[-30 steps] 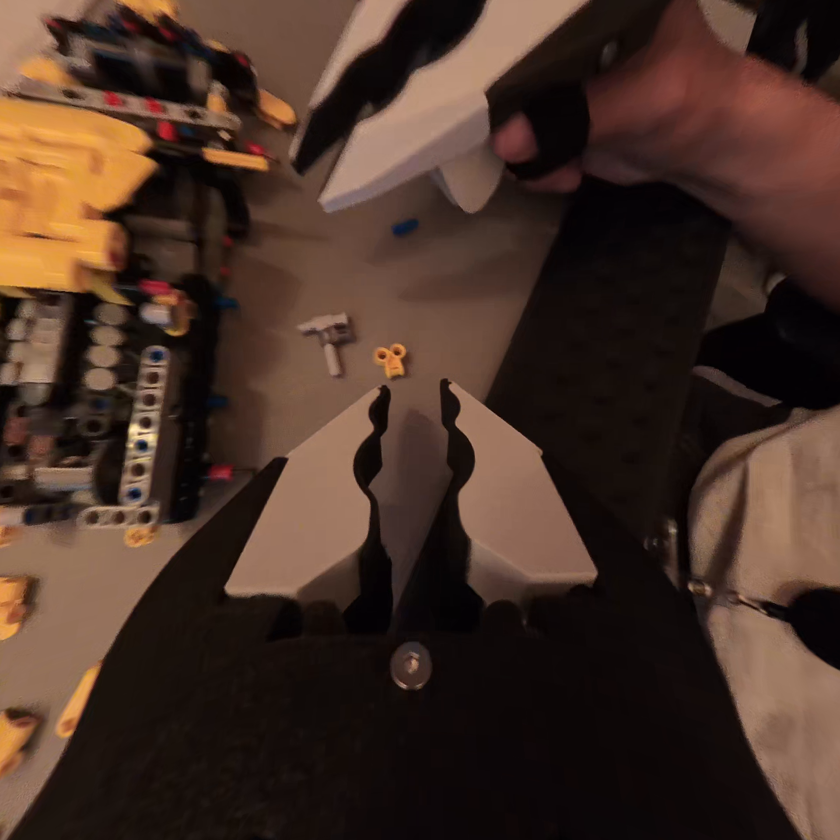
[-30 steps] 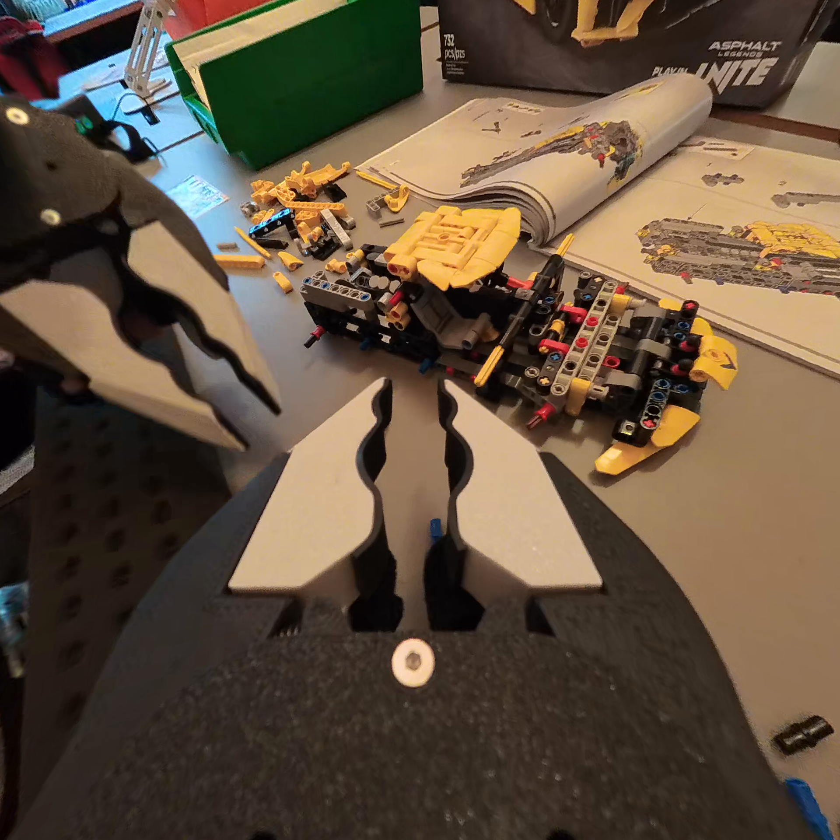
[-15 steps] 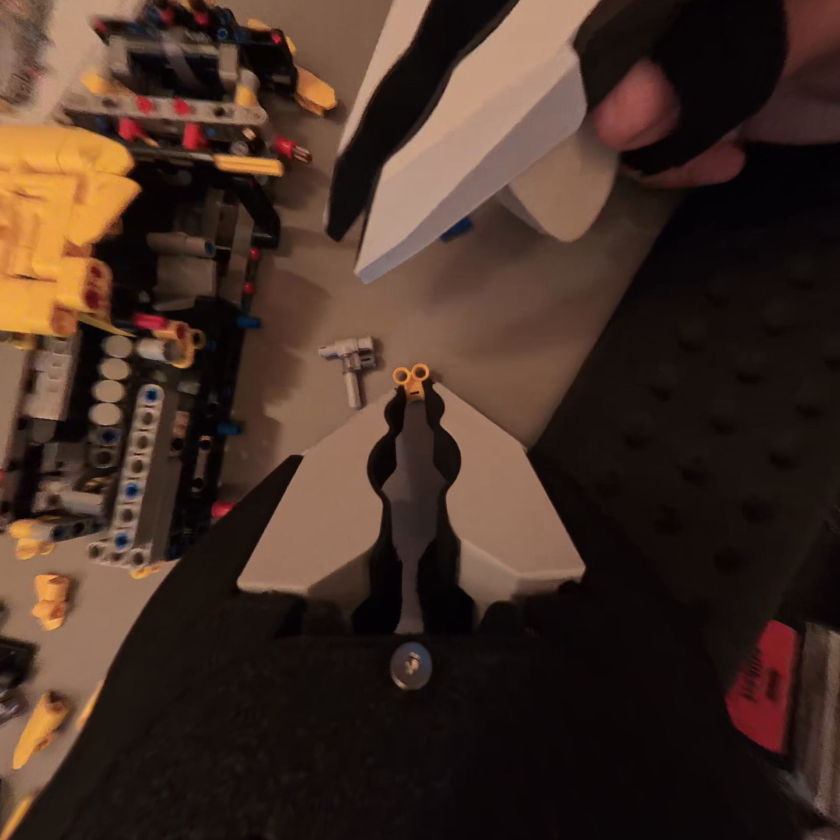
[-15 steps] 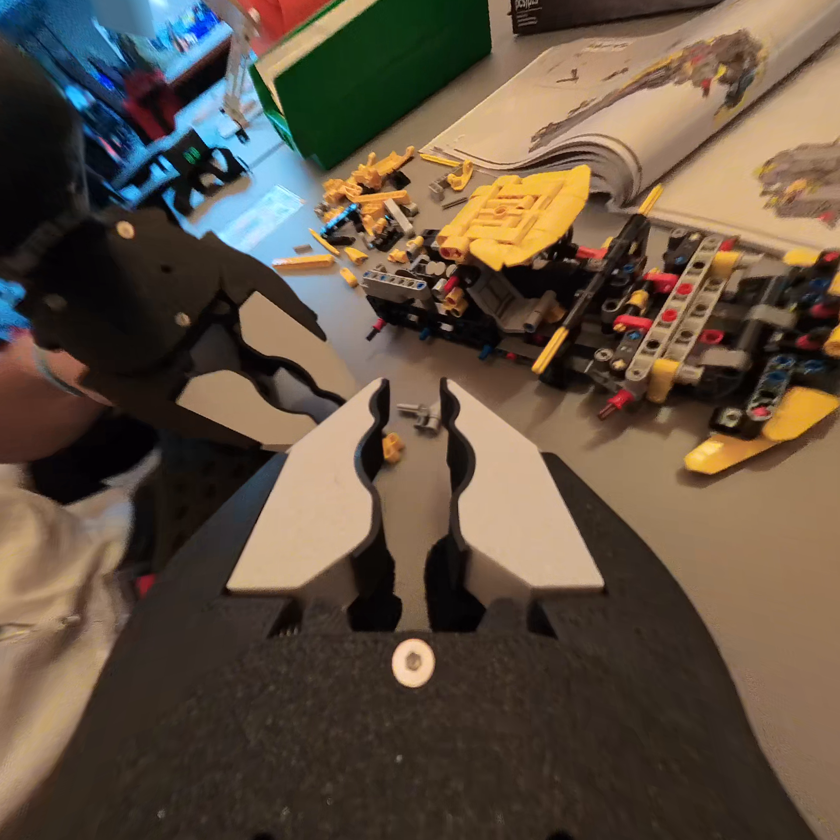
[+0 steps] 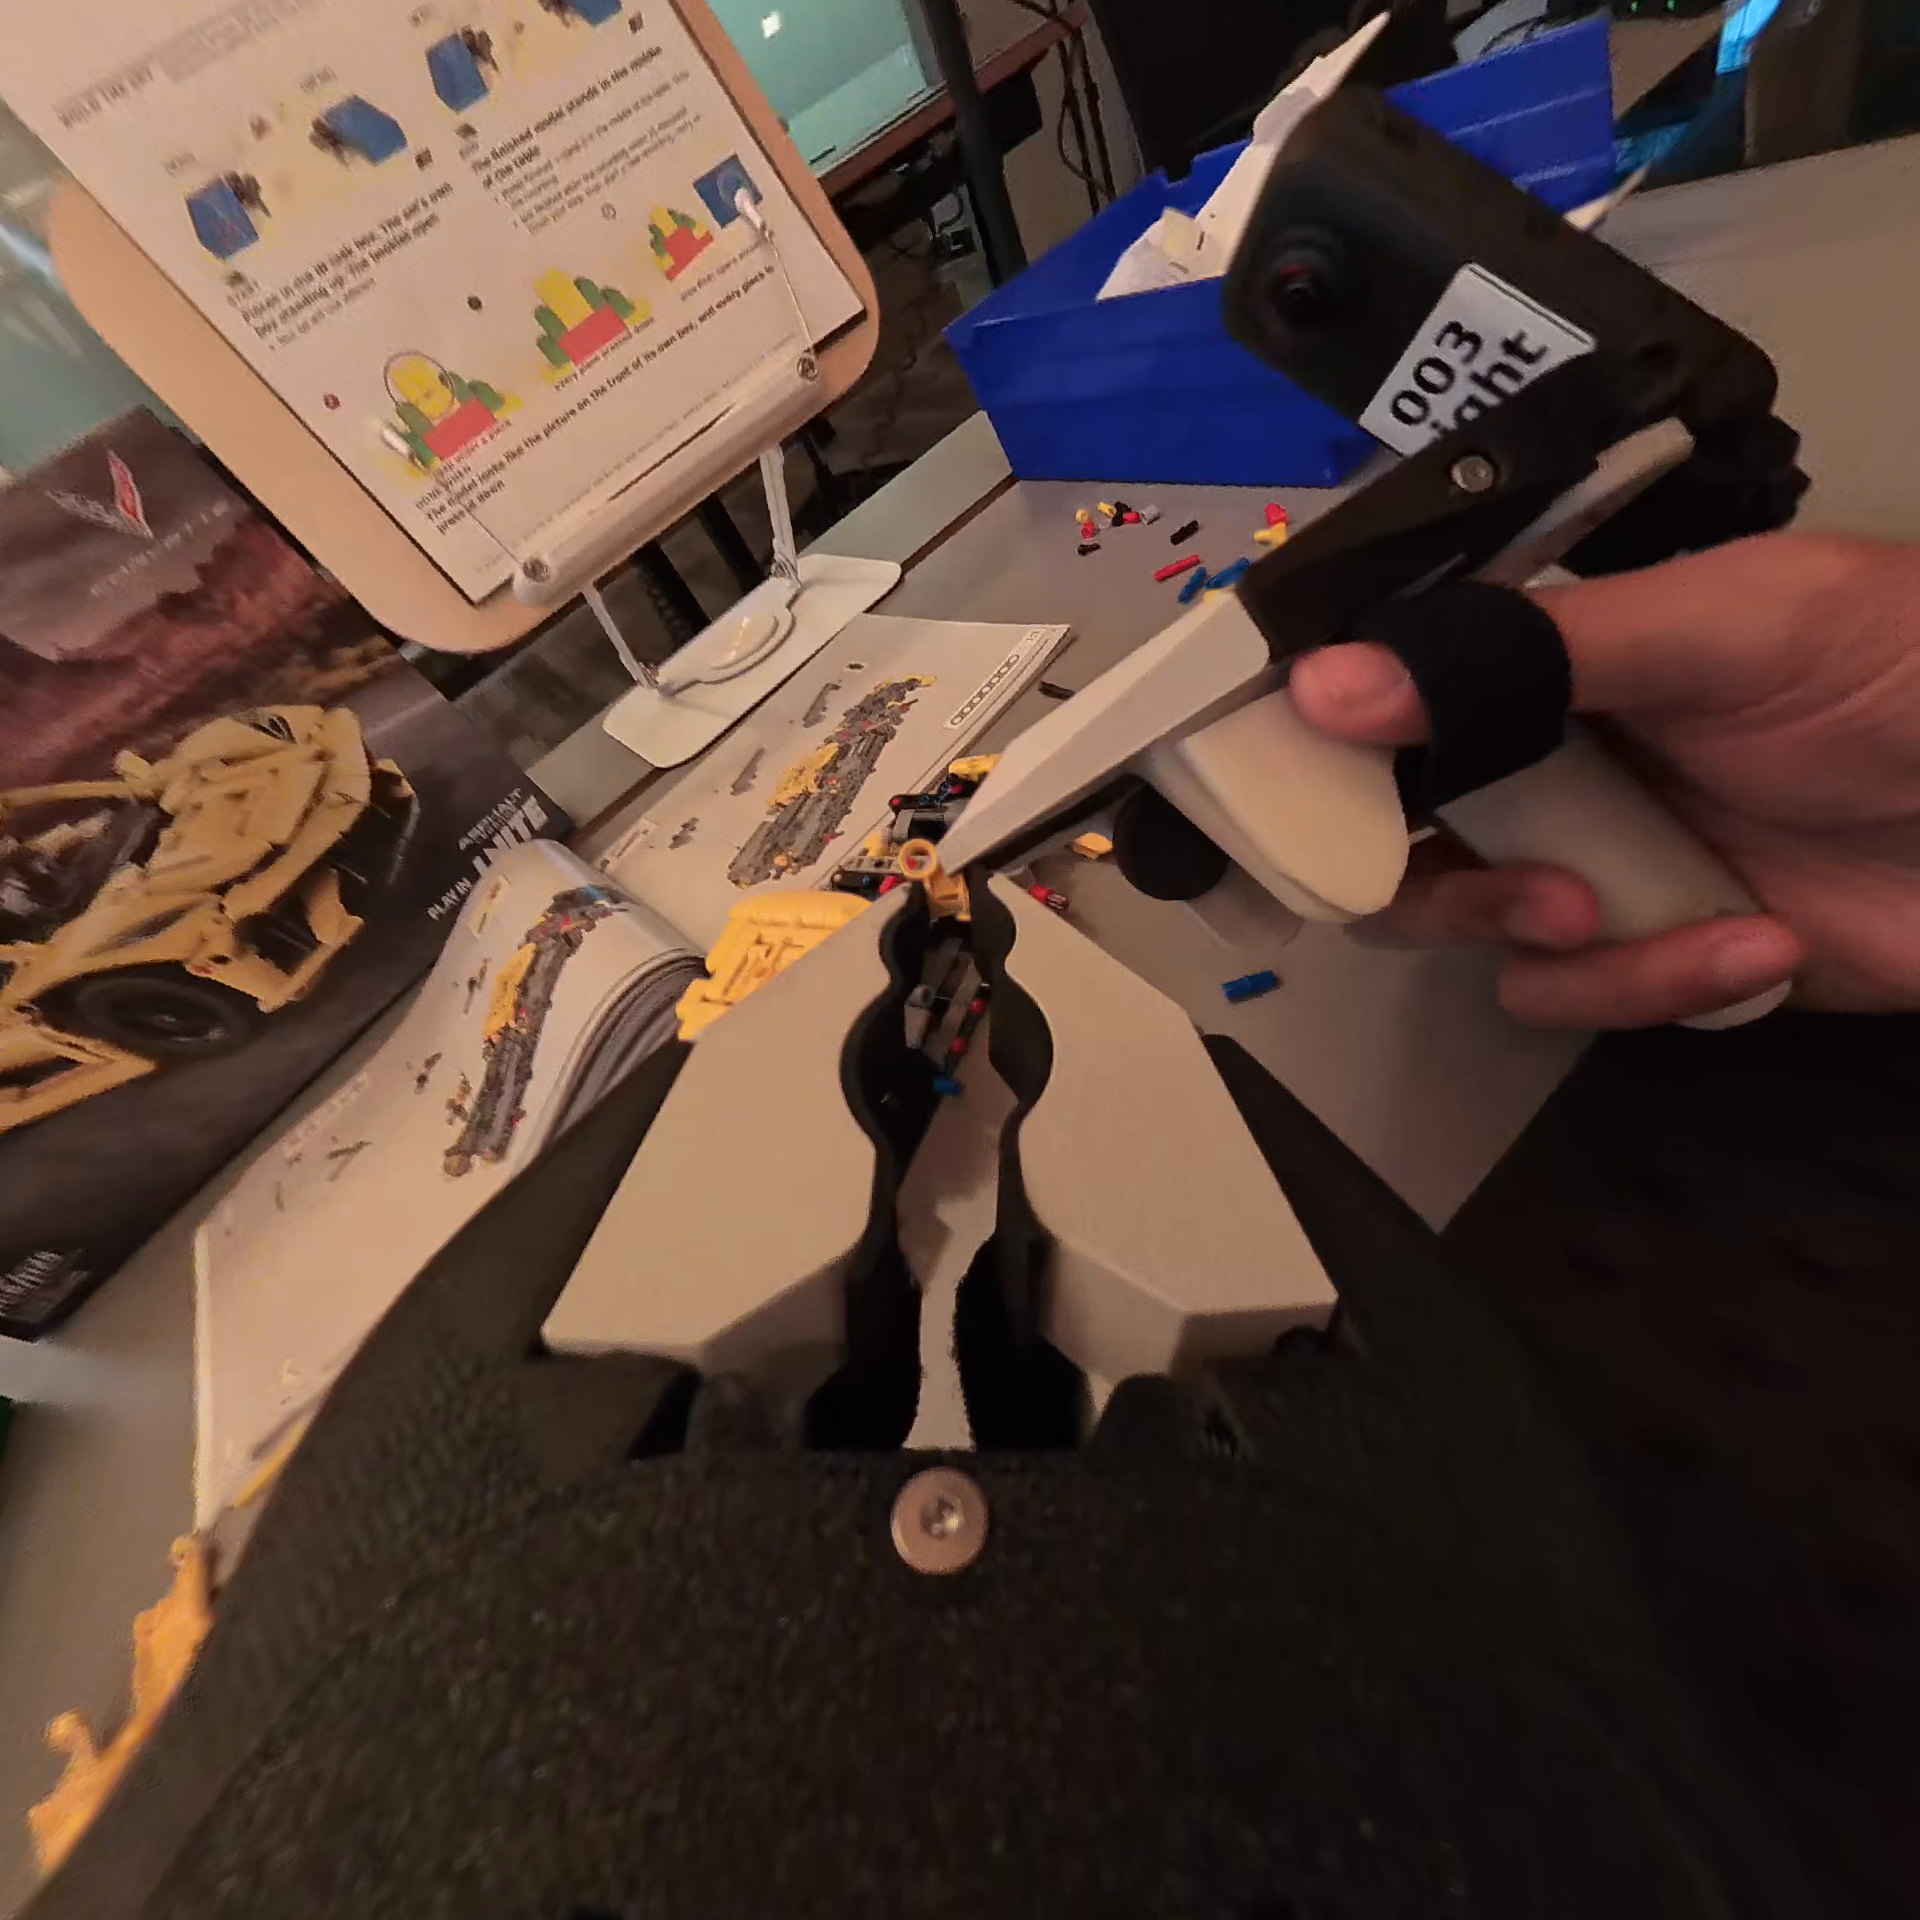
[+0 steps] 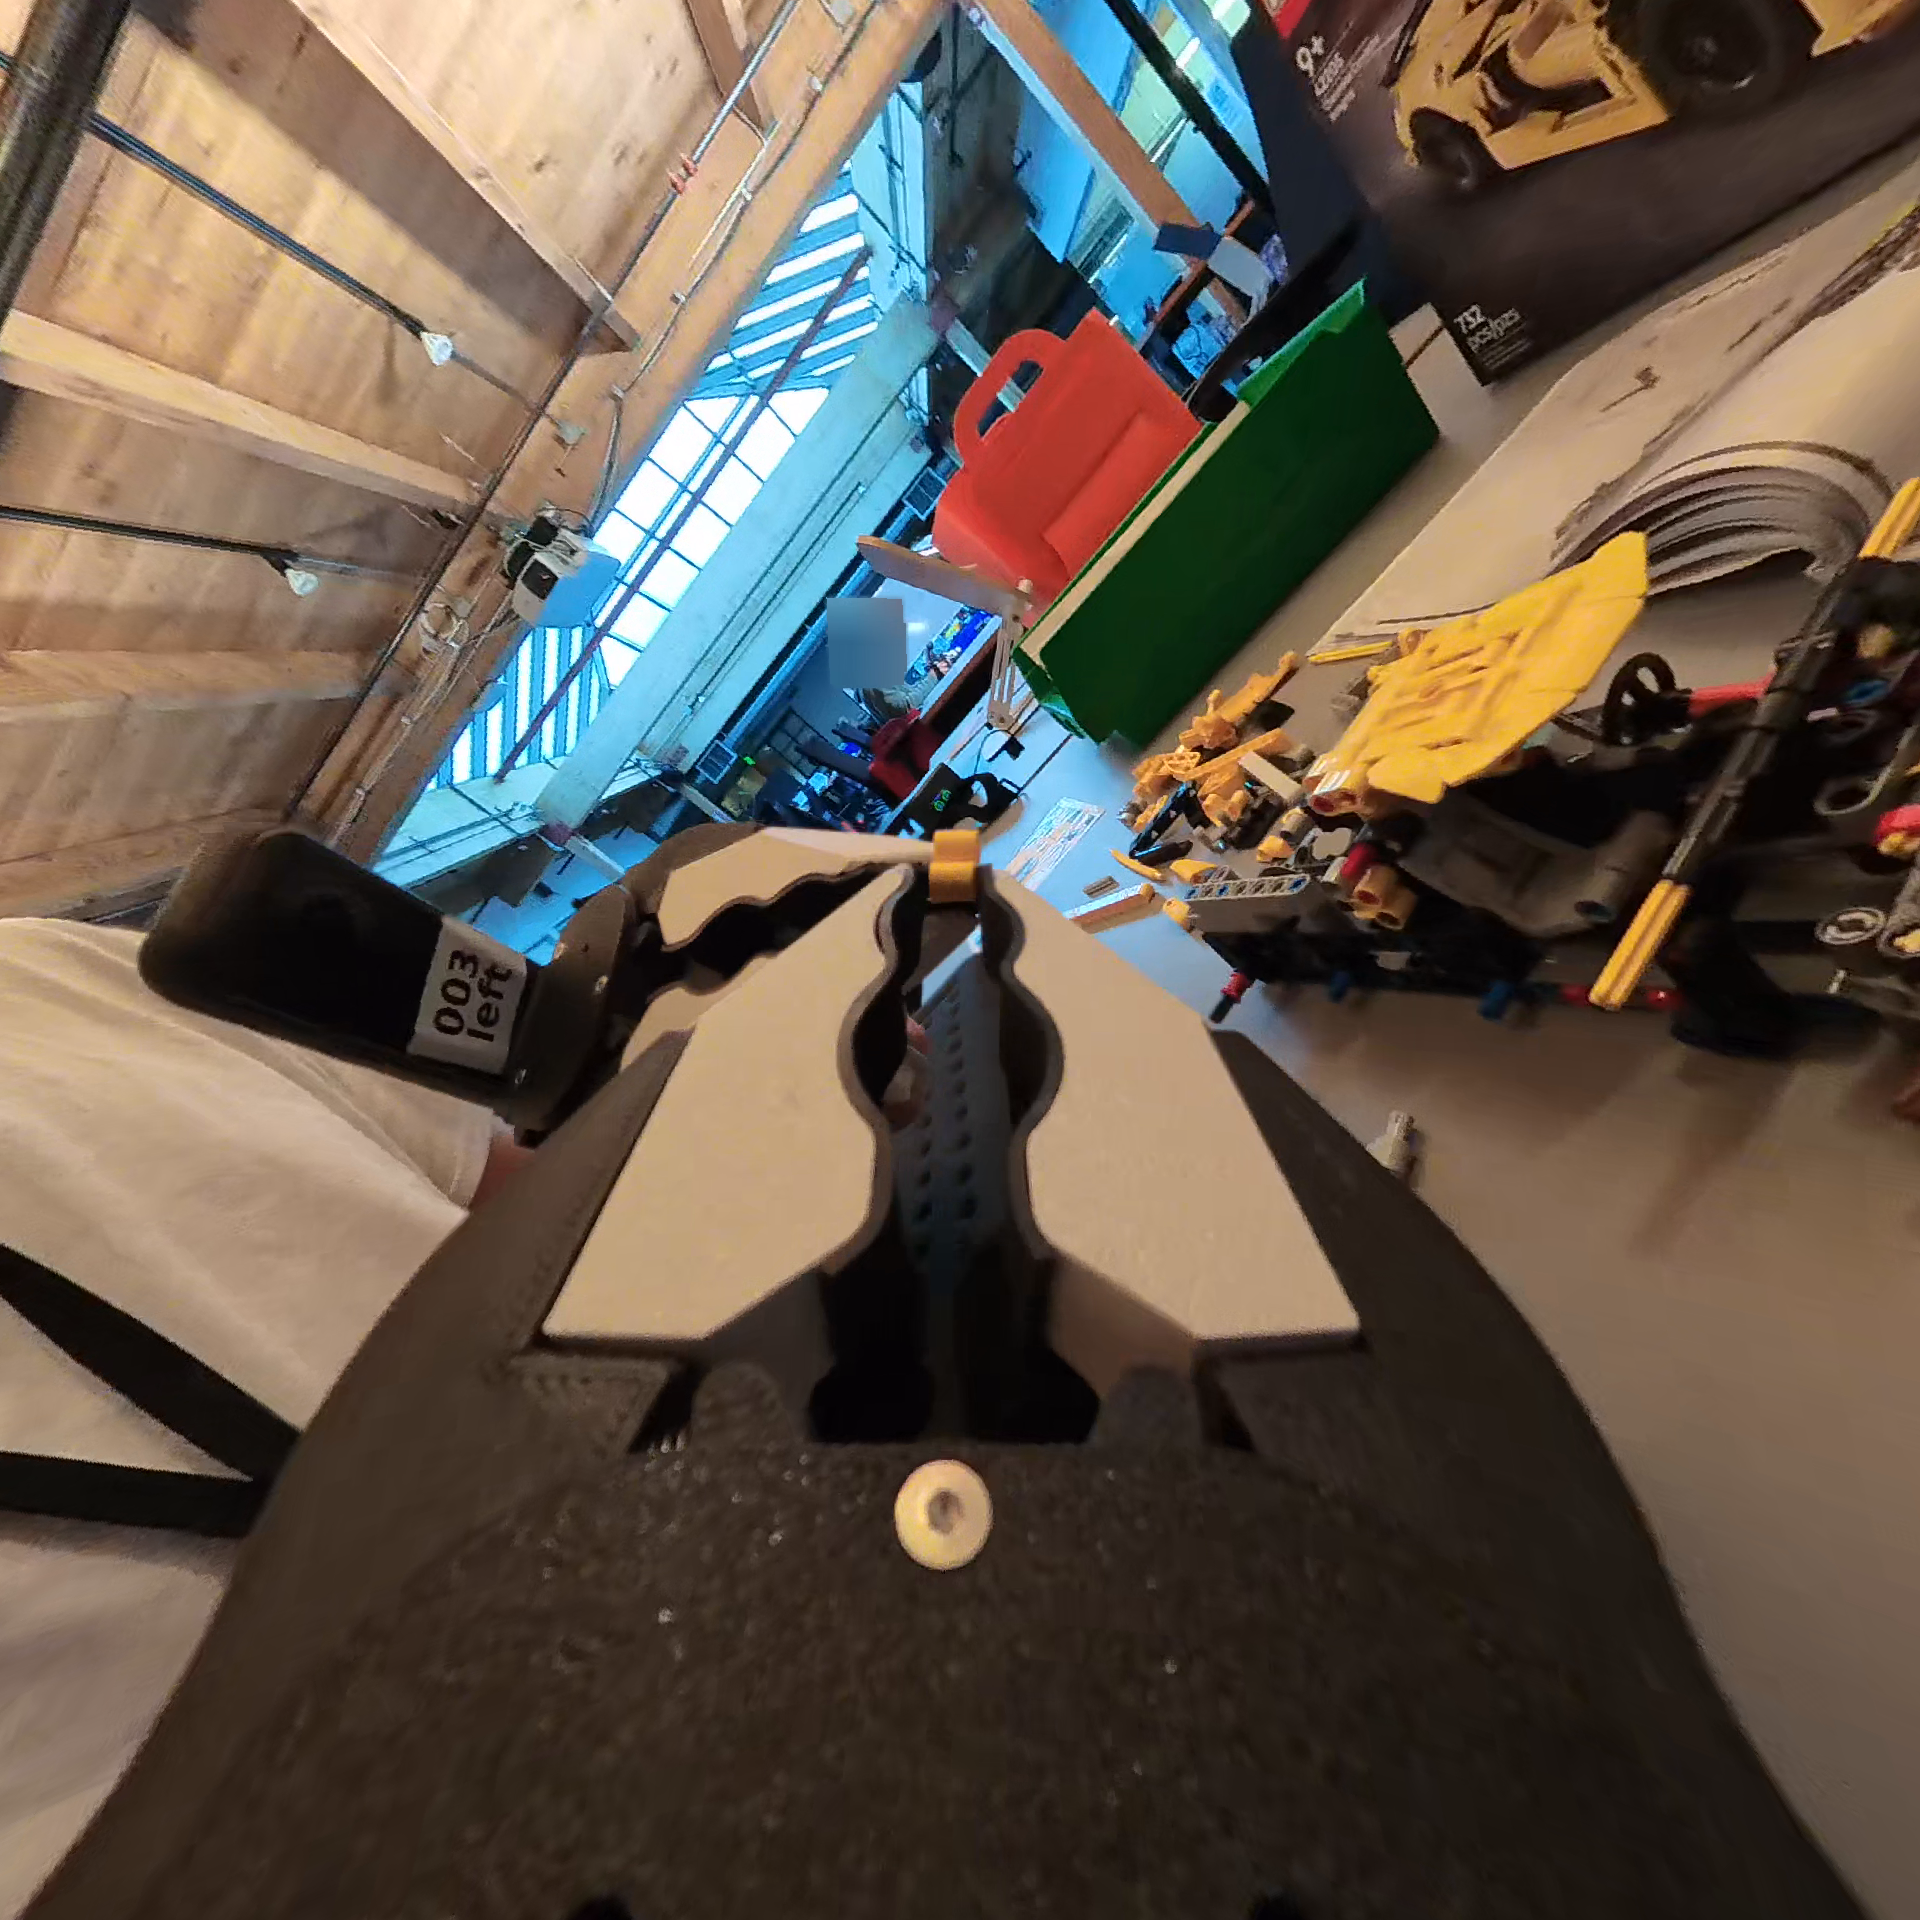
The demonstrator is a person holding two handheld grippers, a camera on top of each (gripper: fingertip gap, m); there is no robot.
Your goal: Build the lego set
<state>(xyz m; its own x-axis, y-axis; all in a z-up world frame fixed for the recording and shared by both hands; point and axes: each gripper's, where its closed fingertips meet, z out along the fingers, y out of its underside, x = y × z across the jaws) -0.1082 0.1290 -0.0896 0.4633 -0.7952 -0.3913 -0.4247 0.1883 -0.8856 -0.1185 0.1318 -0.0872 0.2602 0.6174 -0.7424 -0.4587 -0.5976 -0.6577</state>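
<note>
Now my left claw (image 5: 940, 894) pinches a small yellow connector piece (image 5: 932, 875) at its tips, held in the air above the half-built car model (image 6: 1579, 831). My right claw (image 6: 948, 878) is clamped on the same piece from the other side, tips meeting the left one. Behind the model on the tabletop (image 6: 1662, 1299) lies the open instruction booklet (image 5: 582, 1039), and to its left a green bin (image 6: 1226, 561).
</note>
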